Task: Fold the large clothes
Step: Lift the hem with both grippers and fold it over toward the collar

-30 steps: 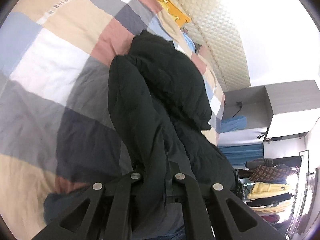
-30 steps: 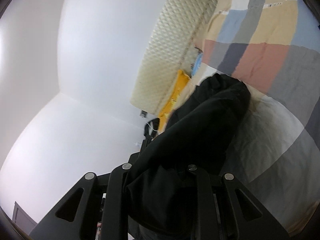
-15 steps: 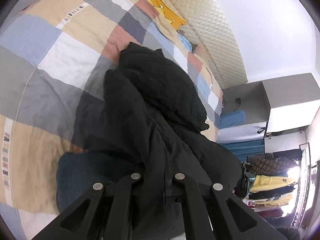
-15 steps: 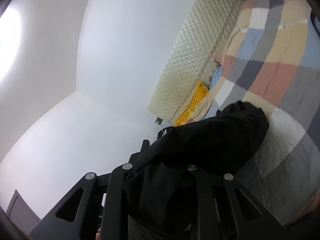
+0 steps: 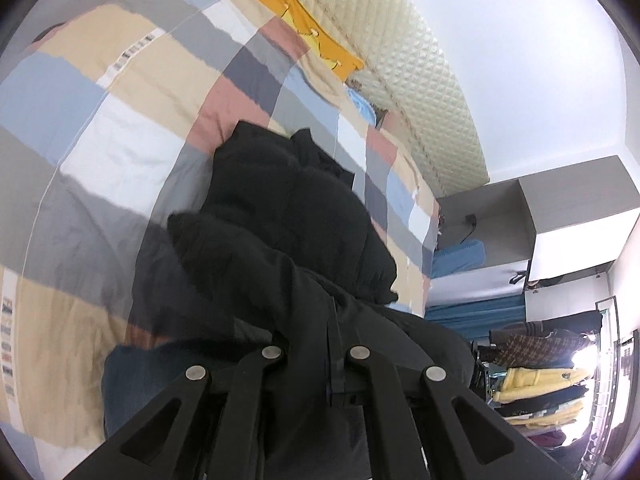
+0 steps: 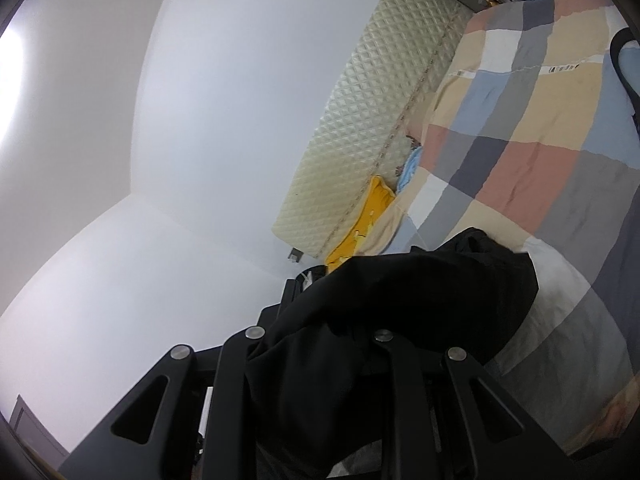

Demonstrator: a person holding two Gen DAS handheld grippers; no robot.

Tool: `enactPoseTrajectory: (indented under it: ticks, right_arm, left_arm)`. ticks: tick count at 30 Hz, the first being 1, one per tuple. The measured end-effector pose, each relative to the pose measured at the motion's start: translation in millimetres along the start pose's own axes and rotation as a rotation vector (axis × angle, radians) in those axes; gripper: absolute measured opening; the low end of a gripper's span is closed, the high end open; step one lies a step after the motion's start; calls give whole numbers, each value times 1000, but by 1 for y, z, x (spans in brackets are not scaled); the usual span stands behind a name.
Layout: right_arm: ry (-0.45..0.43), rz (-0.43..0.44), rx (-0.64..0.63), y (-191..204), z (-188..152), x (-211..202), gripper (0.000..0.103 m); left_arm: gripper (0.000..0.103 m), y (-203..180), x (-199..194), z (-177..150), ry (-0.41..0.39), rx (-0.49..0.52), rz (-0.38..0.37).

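Observation:
A bulky black padded jacket (image 5: 296,216) hangs from both grippers over a bed with a patchwork cover (image 5: 120,128). In the left wrist view my left gripper (image 5: 316,354) is shut on the jacket's fabric, which drapes forward and down onto the cover. In the right wrist view my right gripper (image 6: 320,338) is shut on another bunch of the same jacket (image 6: 420,292), lifted off the bed; its far end droops toward the cover (image 6: 540,184). Fabric hides the fingertips of both grippers.
A quilted cream headboard (image 5: 420,92) runs along the bed's far side, with a yellow pillow (image 5: 316,40) and a blue item (image 5: 364,108) against it. A grey cabinet (image 5: 560,216) and a rack of hanging clothes (image 5: 540,368) stand on the right. White walls (image 6: 160,160) fill the right wrist view.
Both grippers have risen with the jacket, so more of the bed and room shows. The jacket has stretched out and lifted further off the cover.

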State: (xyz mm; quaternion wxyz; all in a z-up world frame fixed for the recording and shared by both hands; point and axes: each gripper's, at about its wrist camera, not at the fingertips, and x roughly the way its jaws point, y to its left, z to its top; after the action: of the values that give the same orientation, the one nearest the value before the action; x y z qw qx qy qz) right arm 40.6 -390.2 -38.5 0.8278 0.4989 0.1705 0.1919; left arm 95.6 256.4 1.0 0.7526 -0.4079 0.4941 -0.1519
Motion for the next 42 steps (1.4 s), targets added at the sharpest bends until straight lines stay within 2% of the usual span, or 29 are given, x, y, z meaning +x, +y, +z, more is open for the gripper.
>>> enactPoseTrajectory:
  ticks: [3, 16, 29, 37, 42]
  right_arm:
    - [1, -20, 1, -1, 9, 10, 21]
    - [48, -127, 38, -22, 39, 62, 21]
    - [120, -287, 43, -50, 73, 152, 21]
    - [185, -424, -17, -75, 86, 207, 21]
    - [202, -460, 4, -92, 90, 228, 21]
  left_arm:
    - [4, 3, 5, 12, -18, -20, -23]
    - [4, -5, 45, 74, -49, -60, -10]
    - [4, 0, 120, 154, -97, -91, 71]
    - [5, 1, 156, 176, -147, -61, 122]
    - [5, 4, 176, 192, -144, -81, 136]
